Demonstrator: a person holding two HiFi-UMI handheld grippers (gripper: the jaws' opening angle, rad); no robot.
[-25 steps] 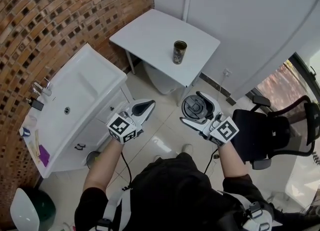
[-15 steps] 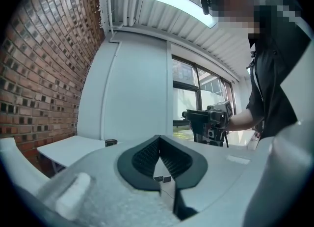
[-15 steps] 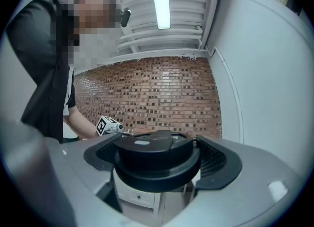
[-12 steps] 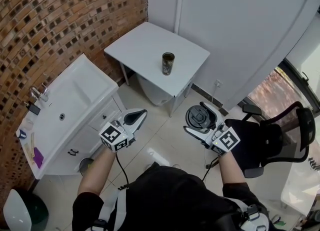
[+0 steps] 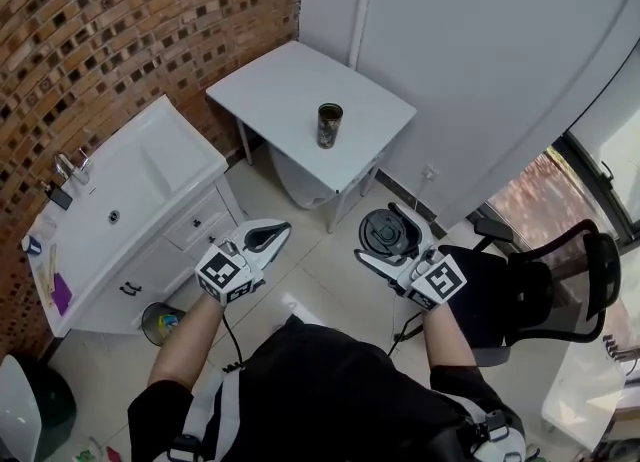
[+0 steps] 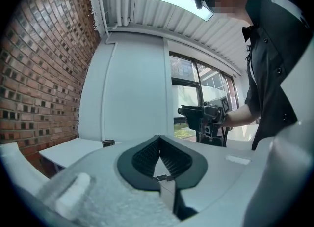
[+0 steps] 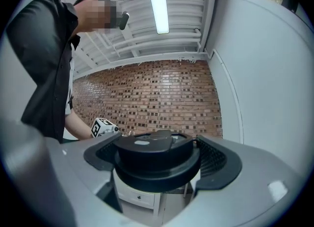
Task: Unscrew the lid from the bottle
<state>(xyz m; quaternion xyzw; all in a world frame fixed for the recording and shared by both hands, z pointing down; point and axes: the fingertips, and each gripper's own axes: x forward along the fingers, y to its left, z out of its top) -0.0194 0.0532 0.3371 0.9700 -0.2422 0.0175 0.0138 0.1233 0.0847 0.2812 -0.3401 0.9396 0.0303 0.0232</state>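
Observation:
A dark, open bottle [image 5: 329, 125] stands upright on the small white table [image 5: 285, 85] against the wall. A round black lid [image 5: 384, 233] sits between the jaws of my right gripper [image 5: 386, 238], which is shut on it and held over the floor, well short of the table. The right gripper view shows the same lid [image 7: 156, 161] clamped between the black pads. My left gripper [image 5: 266, 238] hovers level with it to the left, shut and empty; its pads [image 6: 162, 159] meet with nothing between them. The bottle's rim [image 6: 108, 143] shows small on the table in the left gripper view.
A white sink cabinet [image 5: 120, 210] stands at the left along the brick wall [image 5: 110, 30]. A black office chair [image 5: 540, 285] is at the right. A dark bin [image 5: 160, 322] sits by the cabinet, and a white bucket [image 5: 300, 178] under the table.
The view has shifted: the table and bottle sit further left and higher than a second ago. Both grippers have drifted slightly left and down, the right one still holding the lid.

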